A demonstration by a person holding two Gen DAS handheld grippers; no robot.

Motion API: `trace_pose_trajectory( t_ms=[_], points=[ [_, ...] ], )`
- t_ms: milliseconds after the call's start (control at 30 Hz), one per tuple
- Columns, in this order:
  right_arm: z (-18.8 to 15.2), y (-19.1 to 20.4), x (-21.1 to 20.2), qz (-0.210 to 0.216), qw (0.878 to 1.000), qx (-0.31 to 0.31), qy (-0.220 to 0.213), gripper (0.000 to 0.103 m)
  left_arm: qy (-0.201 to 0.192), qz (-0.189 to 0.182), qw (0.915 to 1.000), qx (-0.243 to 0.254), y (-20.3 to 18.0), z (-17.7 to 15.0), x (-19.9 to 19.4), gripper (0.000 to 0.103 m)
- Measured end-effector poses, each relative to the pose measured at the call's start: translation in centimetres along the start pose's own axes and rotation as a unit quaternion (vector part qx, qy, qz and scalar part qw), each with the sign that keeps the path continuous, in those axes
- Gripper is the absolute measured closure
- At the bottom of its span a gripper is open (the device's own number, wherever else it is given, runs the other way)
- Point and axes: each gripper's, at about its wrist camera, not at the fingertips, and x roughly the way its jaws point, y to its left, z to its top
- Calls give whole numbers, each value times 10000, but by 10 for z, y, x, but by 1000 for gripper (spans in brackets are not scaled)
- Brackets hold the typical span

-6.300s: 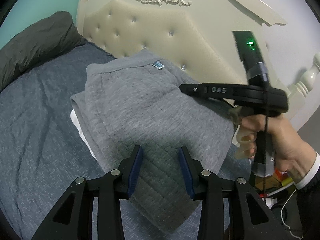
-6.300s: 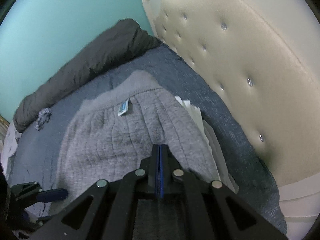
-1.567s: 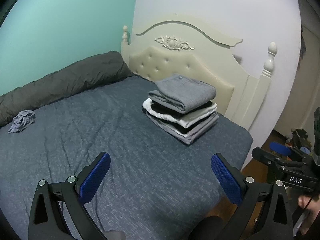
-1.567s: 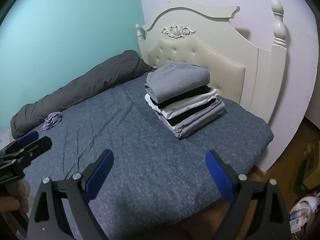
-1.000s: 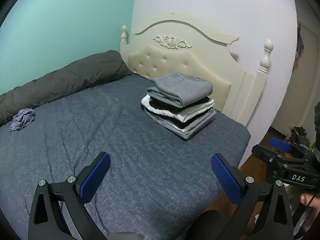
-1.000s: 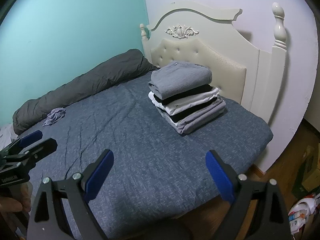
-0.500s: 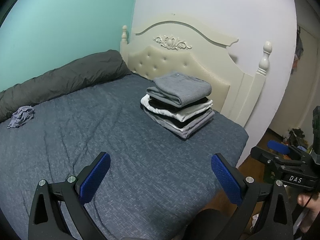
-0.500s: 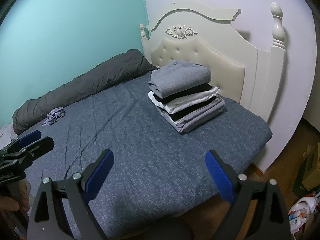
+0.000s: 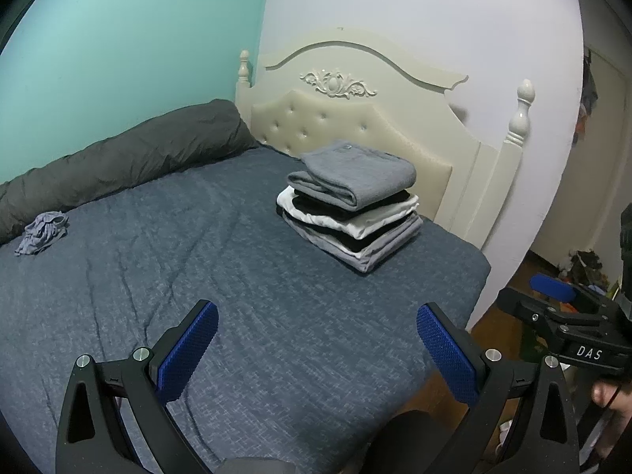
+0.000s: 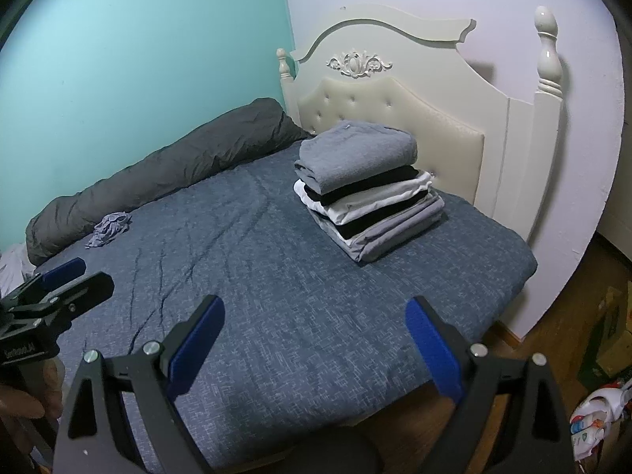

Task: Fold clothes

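A stack of folded clothes (image 9: 351, 213) (image 10: 367, 197) rests on the blue bed (image 9: 197, 276) near the headboard, with a folded grey garment (image 9: 355, 175) (image 10: 355, 156) on top. A small crumpled grey garment (image 9: 41, 233) (image 10: 110, 229) lies far left by the rolled duvet. My left gripper (image 9: 316, 339) is open and empty, held back over the bed's near side, well short of the stack. My right gripper (image 10: 314, 335) is open and empty too, also far from the stack. Each gripper shows at the edge of the other's view.
A dark rolled duvet (image 9: 118, 162) lies along the teal wall. A cream tufted headboard (image 9: 355, 118) stands behind the stack. The bed's right edge (image 10: 513, 276) drops to a wooden floor with a box and clutter (image 10: 600, 414). A hand (image 9: 612, 391) holds the right gripper.
Since 6.3 s ago both grippers let go of the grey garment, opened wide and pulled well back from the stack. Over the last second only slight drift.
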Motion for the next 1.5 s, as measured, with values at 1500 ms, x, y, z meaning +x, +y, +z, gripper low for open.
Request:
trace_pose_trajectory(
  t_ms=[1500],
  points=[
    [-3, -6, 0, -194, 9998, 45, -86, 0, 195, -129, 9997, -34, -3, -4, 12, 0]
  ],
)
